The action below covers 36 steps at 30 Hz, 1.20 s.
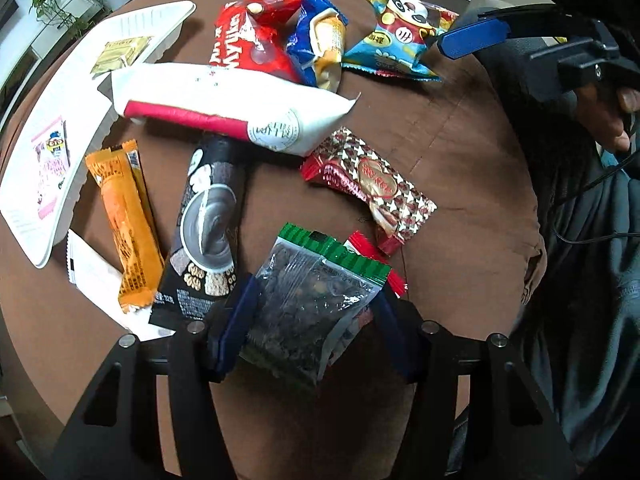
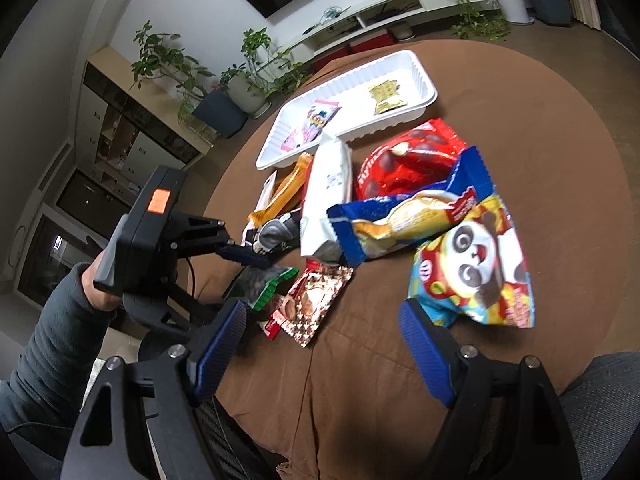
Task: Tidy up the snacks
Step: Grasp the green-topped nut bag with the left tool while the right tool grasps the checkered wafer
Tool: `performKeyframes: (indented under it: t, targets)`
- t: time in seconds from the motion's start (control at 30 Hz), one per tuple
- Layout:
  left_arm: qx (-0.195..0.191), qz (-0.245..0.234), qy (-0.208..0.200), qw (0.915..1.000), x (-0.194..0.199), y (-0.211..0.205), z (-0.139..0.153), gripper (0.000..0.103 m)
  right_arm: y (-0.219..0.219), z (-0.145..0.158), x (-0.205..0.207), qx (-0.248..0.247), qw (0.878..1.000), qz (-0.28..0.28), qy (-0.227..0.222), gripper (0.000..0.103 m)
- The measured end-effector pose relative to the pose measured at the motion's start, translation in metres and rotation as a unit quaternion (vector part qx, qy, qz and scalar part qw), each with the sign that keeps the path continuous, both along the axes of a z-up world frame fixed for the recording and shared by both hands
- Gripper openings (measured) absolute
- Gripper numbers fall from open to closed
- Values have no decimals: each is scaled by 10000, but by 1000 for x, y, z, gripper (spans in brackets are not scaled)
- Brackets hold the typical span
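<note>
My left gripper (image 1: 314,294) is shut on a clear packet of dark snack with a green top (image 1: 308,300), its blue pads pressing both sides; the packet sits over a small red wrapper (image 1: 374,250). In the right wrist view the same green-topped packet (image 2: 274,282) shows under the left gripper's fingers (image 2: 248,258). My right gripper (image 2: 322,312) is open with nothing between its fingers, just short of the panda packet (image 2: 476,268). A white tray (image 1: 132,24) at the far left holds a gold packet (image 1: 120,52) and a pink packet (image 1: 50,164).
Loose on the brown cloth lie a red bag (image 1: 248,40), a blue packet (image 1: 316,40), a white bag with a red stripe (image 1: 208,96), an orange bar (image 1: 124,216), a black packet (image 1: 208,224) and a red-and-gold packet (image 1: 372,188). The table's edge curves close on the right.
</note>
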<state>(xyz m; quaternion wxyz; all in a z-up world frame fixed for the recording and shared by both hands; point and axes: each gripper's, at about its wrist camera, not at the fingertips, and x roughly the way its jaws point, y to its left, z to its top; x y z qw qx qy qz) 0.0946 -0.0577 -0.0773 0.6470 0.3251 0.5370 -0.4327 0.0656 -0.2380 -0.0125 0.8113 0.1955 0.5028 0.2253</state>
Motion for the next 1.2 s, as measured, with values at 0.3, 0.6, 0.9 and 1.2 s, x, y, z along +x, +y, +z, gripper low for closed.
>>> performKeyframes:
  t: [0.3, 0.6, 0.9, 1.2]
  targets:
    - [-111, 618, -349, 9974, -12, 25, 2, 35, 17, -3, -5, -225, 9995, 197, 29, 81]
    - [-896, 1893, -332, 9772, -17, 72, 22, 26, 35, -14, -5, -301, 9987, 368, 208, 75]
    - [-627, 2165, -605, 9724, -33, 73, 19, 25, 51, -19, -4, -850, 9955, 374, 199, 67]
    - [-1169, 2851, -785, 9481, -46, 80, 24, 13, 59, -18, 5, -873, 9957, 247, 197, 64]
